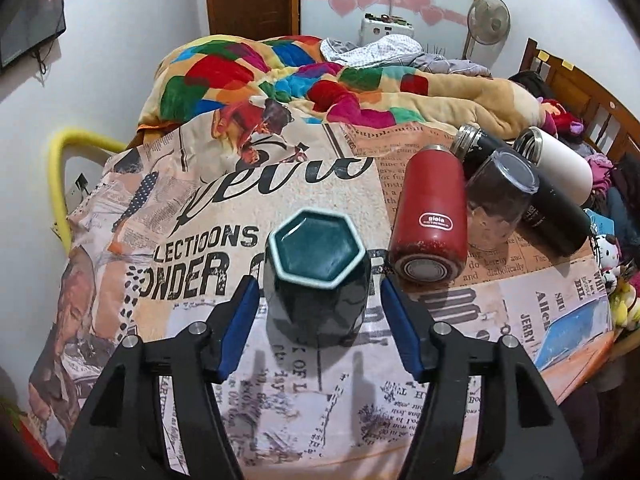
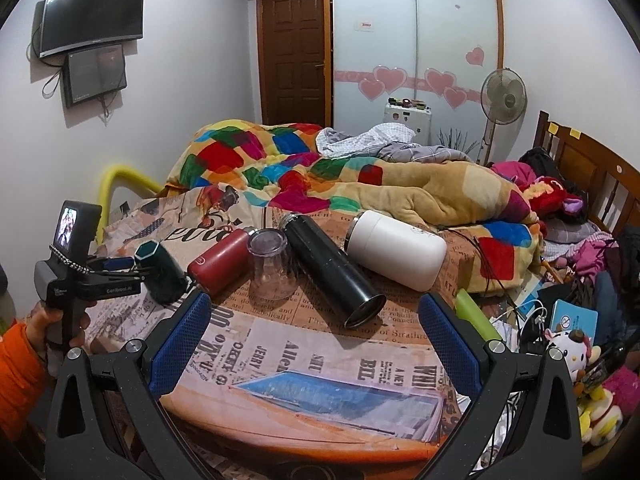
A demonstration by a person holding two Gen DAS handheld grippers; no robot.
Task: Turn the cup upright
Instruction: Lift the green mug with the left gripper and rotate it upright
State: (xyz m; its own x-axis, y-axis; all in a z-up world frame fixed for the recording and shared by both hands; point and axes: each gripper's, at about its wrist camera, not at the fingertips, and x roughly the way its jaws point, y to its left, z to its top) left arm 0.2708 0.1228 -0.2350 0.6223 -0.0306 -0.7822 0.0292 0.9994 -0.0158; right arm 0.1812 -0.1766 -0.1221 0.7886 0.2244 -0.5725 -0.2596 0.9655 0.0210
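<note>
Newsprint-patterned cloth (image 1: 312,420) bears green cup (image 1: 318,280), apparently base-up, between spread fingers of left gripper (image 1: 316,300), not touching; right gripper (image 2: 316,320) spread, empty, over cloth; advise closing squarely on flat facets before turning.

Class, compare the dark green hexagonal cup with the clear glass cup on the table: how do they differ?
The green cup is opaque and six-sided; the glass cup is transparent and round. The green cup sits between the left gripper's open fingers; the glass cup has no gripper around it and is wedged among the flasks, beside the red flask. Both stand upside down, base up.
</note>
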